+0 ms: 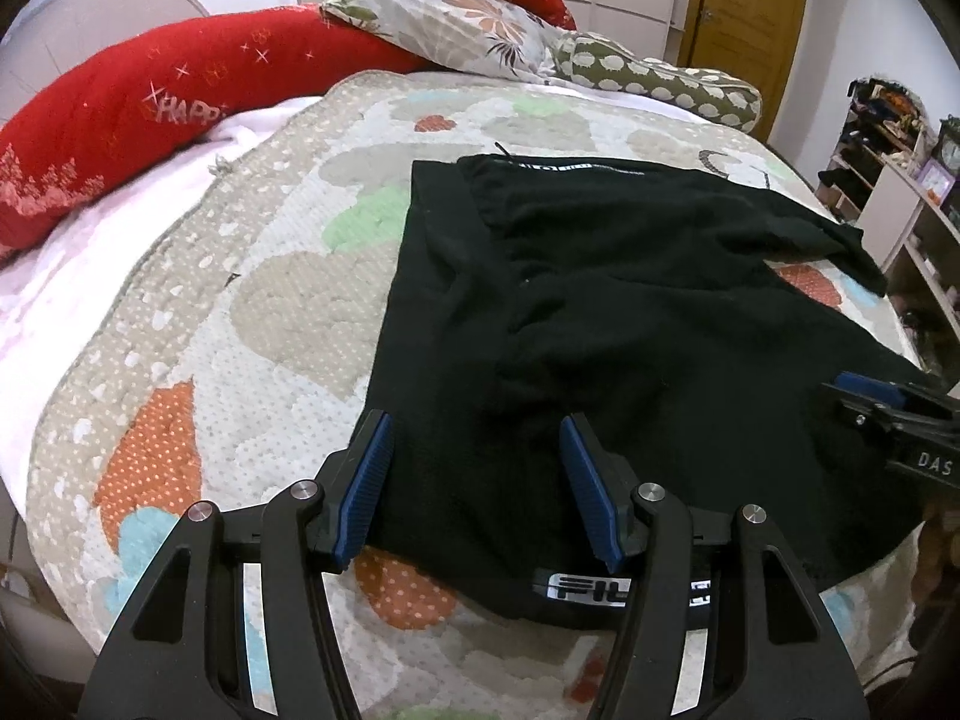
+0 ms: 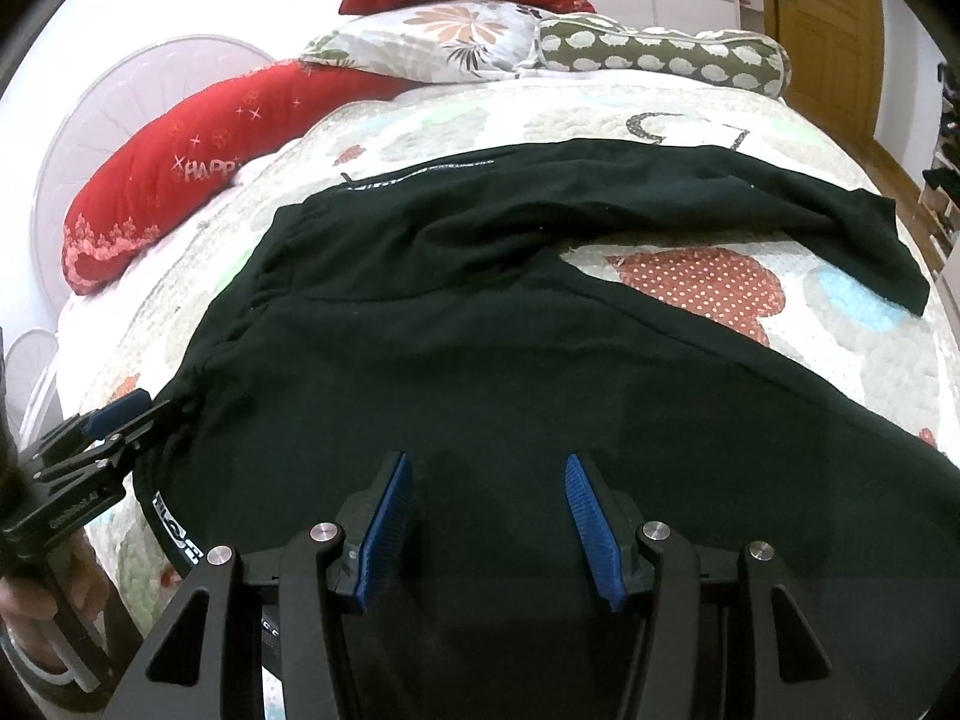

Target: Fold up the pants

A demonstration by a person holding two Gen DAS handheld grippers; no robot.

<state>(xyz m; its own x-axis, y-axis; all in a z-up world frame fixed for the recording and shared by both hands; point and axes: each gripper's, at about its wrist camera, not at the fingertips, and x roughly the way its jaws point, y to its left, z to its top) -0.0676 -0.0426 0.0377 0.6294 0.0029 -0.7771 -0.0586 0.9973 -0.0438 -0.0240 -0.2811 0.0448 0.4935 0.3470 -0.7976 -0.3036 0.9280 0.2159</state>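
Observation:
Black pants (image 1: 630, 312) lie spread on the quilted bed, waistband with white lettering (image 1: 606, 591) at the near edge, one leg reaching to the far right (image 2: 840, 222). My left gripper (image 1: 477, 438) is open, its blue pads straddling the near left part of the pants just above the cloth. My right gripper (image 2: 489, 480) is open over the near middle of the pants (image 2: 480, 360). The right gripper shows at the right edge of the left wrist view (image 1: 888, 414); the left gripper shows at the left edge of the right wrist view (image 2: 102, 438).
The bed has a patterned quilt (image 1: 270, 312). Red pillows (image 1: 120, 120), a floral pillow (image 1: 456, 24) and a green spotted bolster (image 1: 660, 81) line the far side. Shelves (image 1: 900, 210) stand at the right, a wooden door (image 1: 744, 6) behind.

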